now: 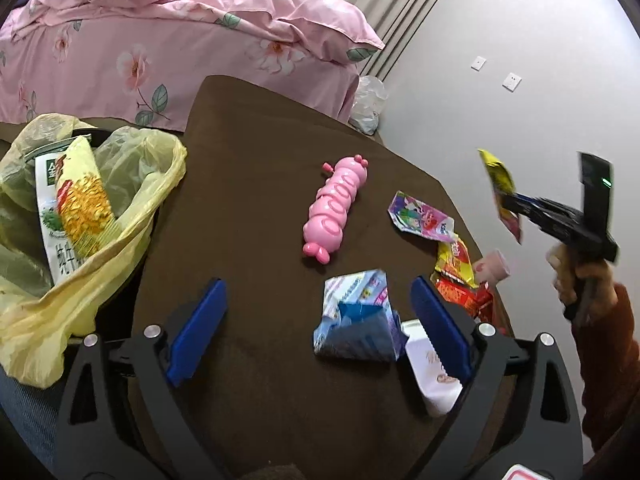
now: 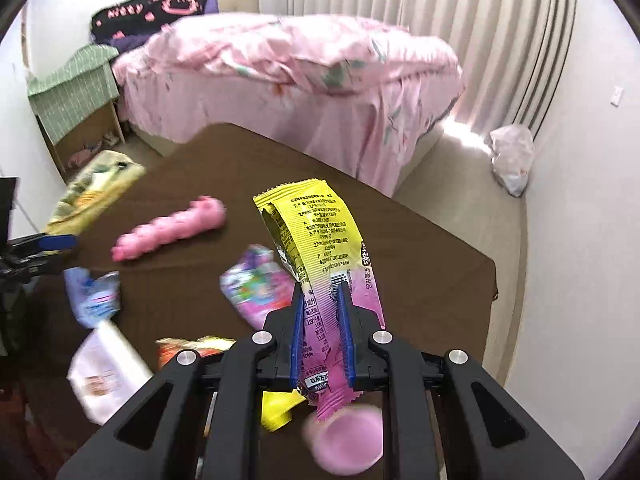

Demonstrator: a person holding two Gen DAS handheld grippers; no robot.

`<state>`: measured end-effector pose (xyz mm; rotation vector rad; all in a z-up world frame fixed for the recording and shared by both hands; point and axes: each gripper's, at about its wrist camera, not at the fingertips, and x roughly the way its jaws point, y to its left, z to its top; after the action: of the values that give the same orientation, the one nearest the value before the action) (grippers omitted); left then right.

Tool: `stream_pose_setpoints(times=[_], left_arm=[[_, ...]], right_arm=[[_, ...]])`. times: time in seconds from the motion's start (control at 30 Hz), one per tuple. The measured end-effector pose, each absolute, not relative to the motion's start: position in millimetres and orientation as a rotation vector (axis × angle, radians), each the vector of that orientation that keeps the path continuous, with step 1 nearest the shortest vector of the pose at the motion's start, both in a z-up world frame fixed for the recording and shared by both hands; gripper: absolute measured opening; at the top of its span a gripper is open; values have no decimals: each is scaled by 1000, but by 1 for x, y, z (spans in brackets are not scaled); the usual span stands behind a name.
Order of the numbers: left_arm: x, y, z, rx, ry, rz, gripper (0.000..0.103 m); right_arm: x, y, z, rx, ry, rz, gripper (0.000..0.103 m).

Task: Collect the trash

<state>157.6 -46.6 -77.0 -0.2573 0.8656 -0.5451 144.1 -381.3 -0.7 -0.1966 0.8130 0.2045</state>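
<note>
Motion is smearing the pink toy (image 2: 168, 232) and the wrappers (image 2: 256, 284) on the bench (image 2: 420, 264) in the right wrist view; the white packet (image 1: 434, 376) is lying partly hidden behind the left hand-held gripper (image 1: 316, 320).

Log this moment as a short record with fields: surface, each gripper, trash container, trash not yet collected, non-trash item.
surface: brown cloth-covered table
left gripper: open, empty, above the crumpled blue and white packet
right gripper: shut on the yellow and pink snack wrapper, lifted off the table
trash container: yellow plastic bag, wrappers already inside
not yet collected: purple cartoon wrapper, red and yellow wrappers, white packet
non-trash item: pink plastic caterpillar toy
</note>
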Motion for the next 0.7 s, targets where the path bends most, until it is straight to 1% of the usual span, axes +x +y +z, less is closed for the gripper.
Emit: stream_pose_setpoints(times=[0.1, 0.23, 0.33, 0.53, 0.6, 0.67, 0.7], left_arm=[[151, -45, -77, -234, 897, -487, 88], [143, -49, -77, -284, 938, -527, 79], [135, -63, -76, -228, 928, -540, 73], [131, -91, -80, -115, 904, -508, 63], [133, -93, -83, -127, 916, -504, 57], [136, -94, -89, -127, 940, -498, 46], [136, -93, -91, -125, 949, -496, 45]], right_arm=[[106, -365, -4, -181, 785, 198, 16], [71, -350, -20, -75, 772, 195, 16], [52, -345, -32, 27, 761, 187, 16], [24, -338, -43, 99, 712, 128, 16], [16, -336, -45, 103, 706, 117, 16], [11, -333, -49, 113, 712, 120, 16], [10, -332, -50, 116, 712, 121, 16]])
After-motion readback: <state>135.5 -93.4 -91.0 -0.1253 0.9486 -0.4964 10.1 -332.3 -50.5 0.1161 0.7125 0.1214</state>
